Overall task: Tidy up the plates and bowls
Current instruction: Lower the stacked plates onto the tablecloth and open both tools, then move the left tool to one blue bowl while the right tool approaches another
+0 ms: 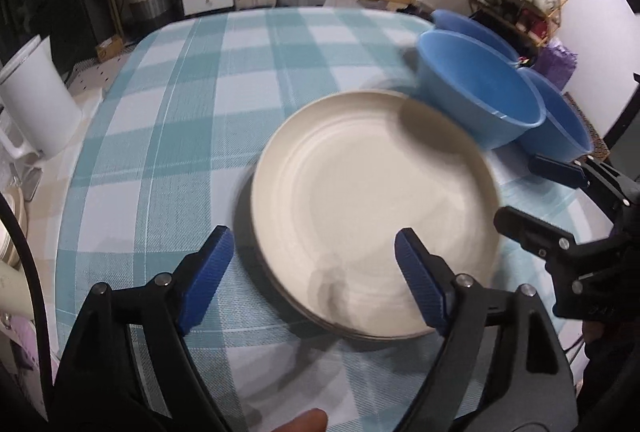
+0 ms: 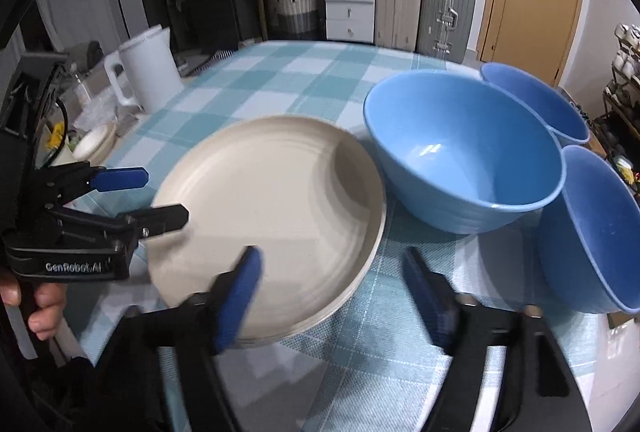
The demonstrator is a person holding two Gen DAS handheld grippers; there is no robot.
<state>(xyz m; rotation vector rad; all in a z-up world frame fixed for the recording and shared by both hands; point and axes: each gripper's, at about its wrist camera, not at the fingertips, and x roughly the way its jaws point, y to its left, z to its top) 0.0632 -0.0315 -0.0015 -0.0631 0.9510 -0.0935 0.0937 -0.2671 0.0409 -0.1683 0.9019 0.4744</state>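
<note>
plates (image 1: 360, 200): round, smooth cream stack on my checked woven bench (image 1: 180, 112)
bowls (image 2: 460, 152): three glossy blue ones just beside the stack
left gripper (image 1: 316, 284): jaws spread, empty
right gripper (image 2: 332, 296): jaws spread, empty

Stacked plates (image 2: 268, 216) lie on the table (image 2: 280, 72); three bowls (image 2: 464, 152) cluster just right of them.

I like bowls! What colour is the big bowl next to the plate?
The bowl is light blue, clearest in the right wrist view.
</note>
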